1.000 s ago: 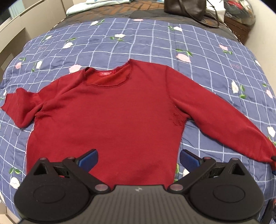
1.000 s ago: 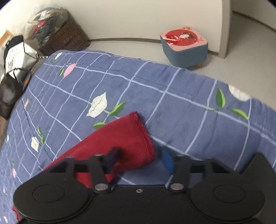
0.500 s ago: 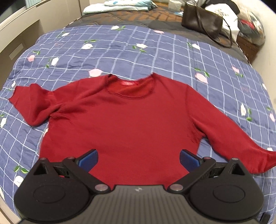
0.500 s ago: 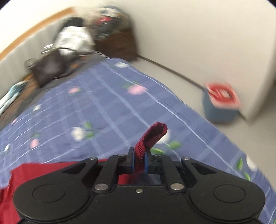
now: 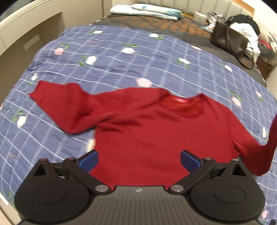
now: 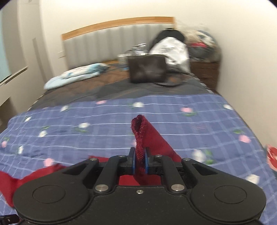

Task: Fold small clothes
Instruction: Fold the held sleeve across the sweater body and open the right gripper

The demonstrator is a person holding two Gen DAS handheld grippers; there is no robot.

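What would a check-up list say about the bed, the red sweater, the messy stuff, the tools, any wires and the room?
Surface: blue checked flowered bedspread, wrinkled, over a dark quilt at the head end.
Job's things: red sweater spread out, neckline facing the headboard; one sleeve lies flat, the other sleeve's cuff is lifted off the bed.
Clutter: brown handbag, white plastic bag, folded pale bedding, all at the head end.
Grippers: left tool open above the sweater's hem; right tool shut on the cuff.
Cables: nothing seen.
Surroundings: padded headboard, wooden nightstand piled with bags, plain walls.
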